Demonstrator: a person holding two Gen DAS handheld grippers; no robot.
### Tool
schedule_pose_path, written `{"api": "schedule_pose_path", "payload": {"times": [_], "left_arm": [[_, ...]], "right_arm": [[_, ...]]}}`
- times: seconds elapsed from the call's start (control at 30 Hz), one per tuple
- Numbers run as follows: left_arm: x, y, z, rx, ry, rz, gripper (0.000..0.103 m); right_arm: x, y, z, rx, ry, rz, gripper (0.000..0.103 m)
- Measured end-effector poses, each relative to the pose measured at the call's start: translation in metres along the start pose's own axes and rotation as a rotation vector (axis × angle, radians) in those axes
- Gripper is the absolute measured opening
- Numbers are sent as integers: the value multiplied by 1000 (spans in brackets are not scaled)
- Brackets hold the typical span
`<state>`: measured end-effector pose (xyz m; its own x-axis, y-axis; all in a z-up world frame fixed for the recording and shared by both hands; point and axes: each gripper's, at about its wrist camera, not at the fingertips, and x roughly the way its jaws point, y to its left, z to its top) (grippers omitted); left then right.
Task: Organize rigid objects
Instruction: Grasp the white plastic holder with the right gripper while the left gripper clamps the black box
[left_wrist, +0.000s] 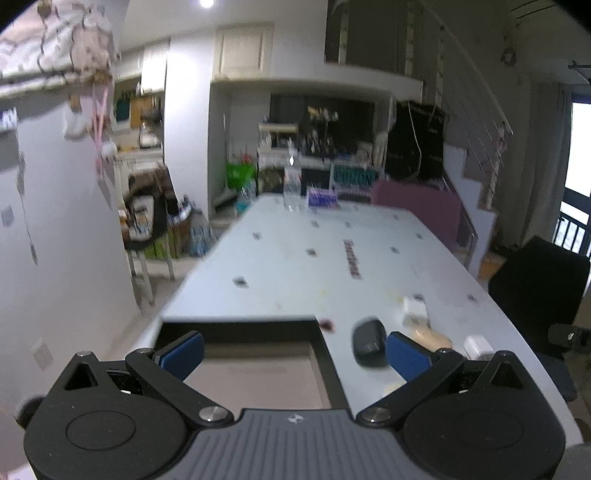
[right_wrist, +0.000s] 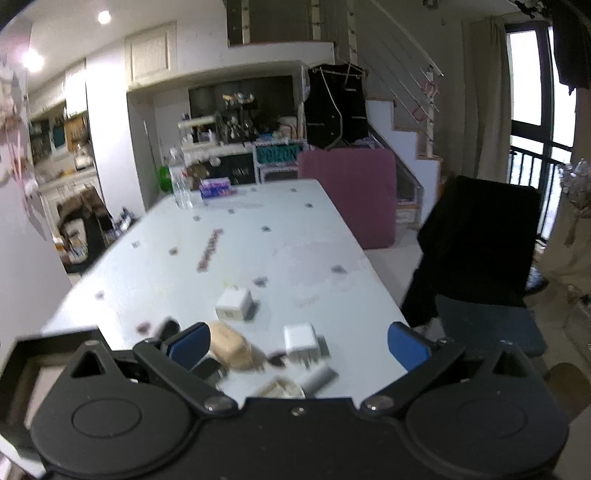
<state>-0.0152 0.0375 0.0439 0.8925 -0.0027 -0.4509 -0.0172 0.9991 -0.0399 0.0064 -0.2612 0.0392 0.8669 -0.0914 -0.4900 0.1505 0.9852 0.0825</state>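
My left gripper (left_wrist: 293, 356) is open and empty above a black-rimmed tray (left_wrist: 325, 343) at the table's near left corner. A black oval case (left_wrist: 367, 341), a tan block (left_wrist: 430, 338) and two white chargers (left_wrist: 413, 310) lie right of the tray. My right gripper (right_wrist: 299, 347) is open and empty over the near table edge. Between and before its fingers lie the tan block (right_wrist: 231, 345), a white charger (right_wrist: 301, 339), a white cube charger (right_wrist: 234, 302), a grey cylinder (right_wrist: 319, 376) and a black item (right_wrist: 170, 326). The tray corner (right_wrist: 26, 350) shows at left.
The white table (right_wrist: 258, 251) carries a water bottle (right_wrist: 179, 184) and a purple box (right_wrist: 216, 188) at its far end. A black office chair (right_wrist: 480, 258) stands at the right. A pink panel (right_wrist: 351, 192) stands beyond the table. A wall (left_wrist: 66, 240) is at left.
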Motion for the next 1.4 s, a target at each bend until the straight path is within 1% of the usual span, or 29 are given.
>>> {"api": "schedule_pose_path", "payload": {"times": [0.07, 0.13, 0.2, 0.3, 0.4, 0.5, 0.53, 0.57, 0.6, 0.67, 0.7, 0.73, 0.77, 0.8, 0.83, 0.87, 0.9, 0.97, 1.07, 1.1, 1.13, 1.17, 1.23, 1.33, 1.4], "left_arm": [[0, 5, 11, 23, -39, 43, 103], [1, 14, 24, 20, -58, 86, 103], [5, 23, 33, -1, -47, 106, 103], [18, 39, 45, -20, 0, 150, 103], [36, 58, 49, -34, 71, 233, 103], [52, 77, 44, -47, 154, 239, 101], [59, 84, 41, -57, 193, 251, 94], [62, 89, 39, -58, 219, 259, 84], [68, 96, 35, -56, 262, 265, 79], [76, 107, 27, -46, 315, 273, 63], [80, 112, 23, -43, 340, 279, 59], [83, 115, 16, -47, 360, 282, 52], [86, 119, 11, -54, 377, 281, 44], [90, 123, 6, -68, 398, 276, 39], [94, 127, 2, -87, 416, 267, 30], [97, 129, -2, -101, 427, 254, 23], [98, 130, -4, -105, 430, 239, 22], [103, 125, -7, -101, 434, 233, 16], [106, 125, -17, -103, 442, 214, 11], [107, 125, -20, -103, 449, 209, 11], [108, 126, -21, -105, 453, 202, 7], [108, 125, -22, -106, 452, 195, 4], [107, 123, -24, -101, 441, 194, 4], [105, 120, -26, -82, 426, 201, 4], [104, 119, -27, -75, 417, 203, 4]], "right_arm": [[8, -4, 9, 22, -10, 45, 103], [22, -6, 19, 43, 30, 80, 103], [40, -7, 24, 70, 83, 88, 103], [68, -6, 21, 81, 145, 70, 103], [89, -7, 9, 75, 188, 70, 103], [98, -15, -1, 127, 224, 69, 102], [101, -17, -2, 145, 243, 69, 102], [103, -19, -3, 164, 259, 76, 100], [106, -21, -5, 187, 268, 82, 97], [111, -25, -7, 218, 296, 81, 94], [114, -26, -9, 229, 309, 80, 92], [116, -26, -11, 241, 322, 80, 88], [117, -27, -12, 251, 329, 81, 87], [119, -27, -13, 259, 334, 82, 86], [120, -27, -15, 261, 340, 84, 85], [122, -25, -17, 260, 349, 89, 84], [123, -25, -18, 263, 355, 96, 83], [124, -25, -20, 281, 359, 110, 81], [129, -26, -22, 300, 379, 113, 80], [131, -26, -23, 305, 388, 115, 77], [132, -25, -23, 306, 395, 111, 73], [133, -24, -24, 303, 399, 103, 71], [136, -22, -25, 290, 409, 93, 64], [140, -18, -25, 271, 432, 56, 59], [144, -15, -25, 258, 446, 26, 59]]}}
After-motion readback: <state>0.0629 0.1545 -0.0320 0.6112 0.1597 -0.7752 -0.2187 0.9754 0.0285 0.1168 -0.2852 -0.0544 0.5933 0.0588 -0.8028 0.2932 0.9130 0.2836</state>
